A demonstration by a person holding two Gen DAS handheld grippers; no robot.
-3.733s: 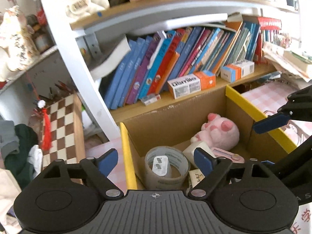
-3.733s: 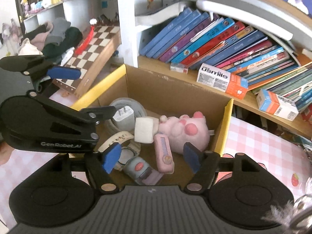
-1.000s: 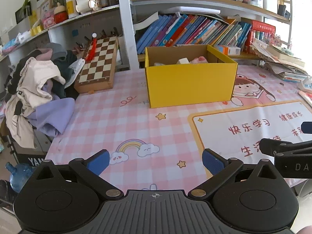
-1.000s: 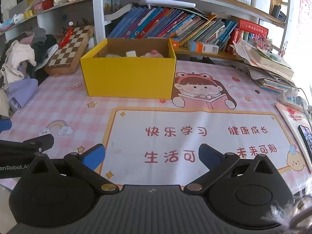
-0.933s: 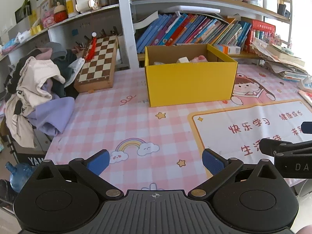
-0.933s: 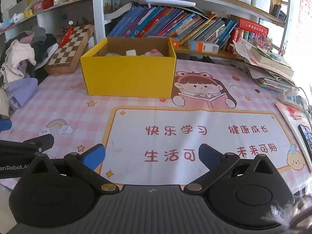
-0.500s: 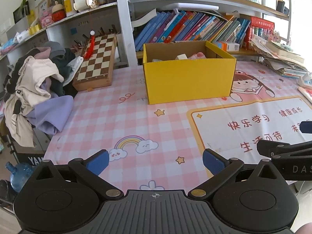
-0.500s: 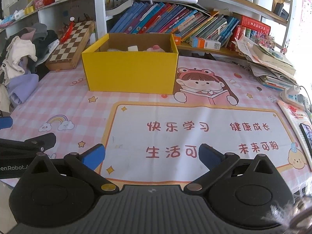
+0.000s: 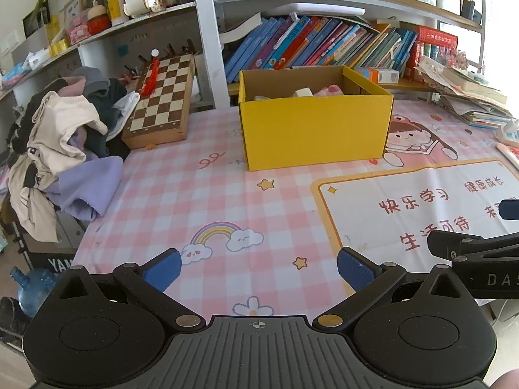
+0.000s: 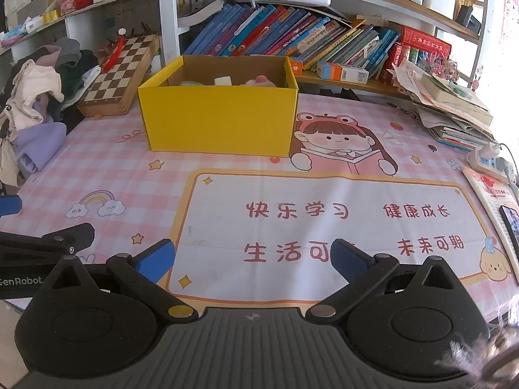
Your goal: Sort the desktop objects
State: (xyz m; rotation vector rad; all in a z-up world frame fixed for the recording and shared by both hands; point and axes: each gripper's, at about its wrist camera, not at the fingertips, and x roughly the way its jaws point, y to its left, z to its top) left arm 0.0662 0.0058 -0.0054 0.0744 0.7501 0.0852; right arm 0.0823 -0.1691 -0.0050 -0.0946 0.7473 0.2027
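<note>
Yellow cardboard dominated the left wrist view: the yellow box (image 9: 316,133) stood on the pink checked table mat (image 9: 207,201) well ahead of the left gripper (image 9: 258,267), whose blue pads were spread wide with nothing between them. Over the box's rim showed the tops of a white block (image 9: 303,92) and a pink plush toy (image 9: 329,90), so the sorted things lay inside; the mat between gripper and box was bare. A chessboard (image 9: 162,103) leaned to the box's left, beside a heap of clothes (image 9: 61,136). From the right wrist view, the right gripper (image 10: 253,257) hung likewise parted and empty over the mat's white printed panel (image 10: 324,227), the box well ahead, a stack of papers (image 10: 454,110) at the far right. Sorting looked finished or nearly so; a good finish would mean scanning the mat's edges for strays and holding both tools low, steady and clear of each other.
</note>
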